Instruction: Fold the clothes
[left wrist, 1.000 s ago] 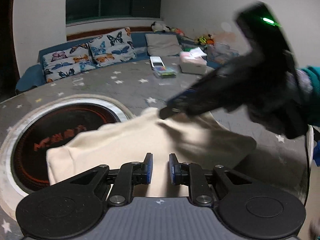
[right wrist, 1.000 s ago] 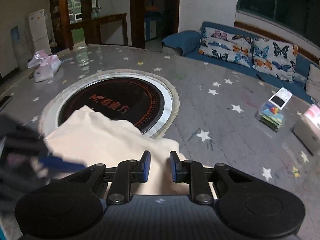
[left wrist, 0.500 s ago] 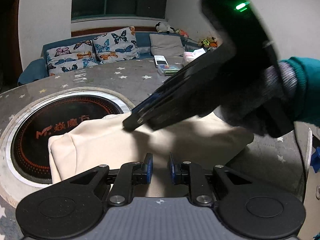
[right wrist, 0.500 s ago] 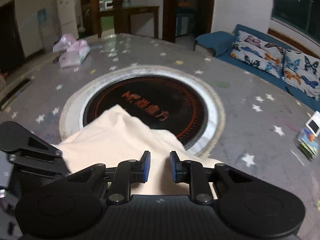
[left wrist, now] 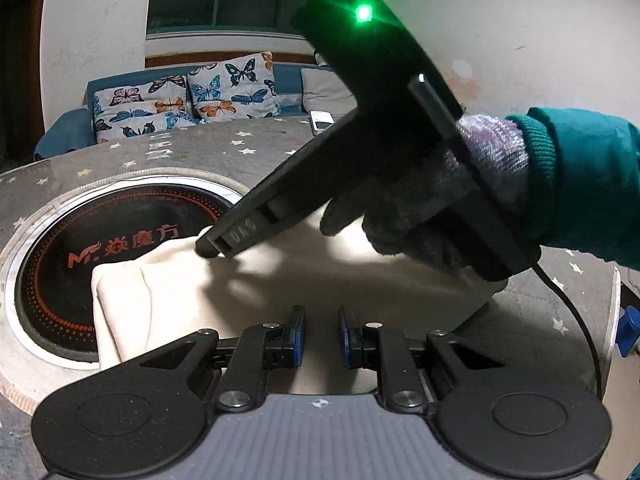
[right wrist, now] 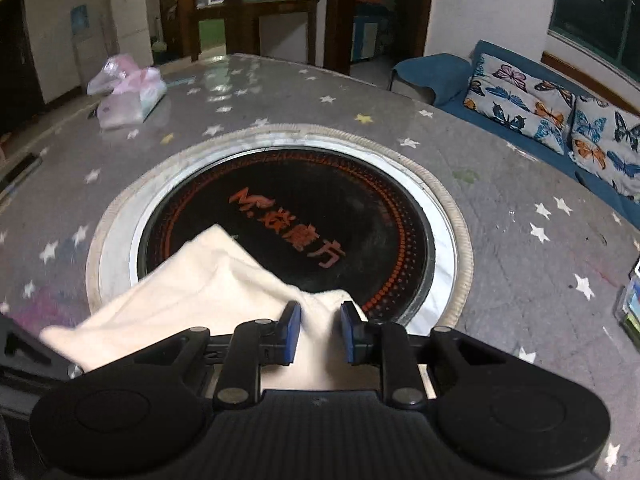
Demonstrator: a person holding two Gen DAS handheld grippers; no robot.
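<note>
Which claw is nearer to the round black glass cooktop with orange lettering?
Right. The right claw reaches across the cream folded cloth to its far edge, over the cooktop. The left claw sits back over the cloth's near side, farther from the glass.

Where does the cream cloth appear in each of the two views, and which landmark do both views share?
Left wrist view: the cream cloth fills the lower centre, under the right claw.
Right wrist view: the cream cloth lies lower left, reaching between the claw's fingers.
Shared landmark: the black round plate with orange writing.
</note>
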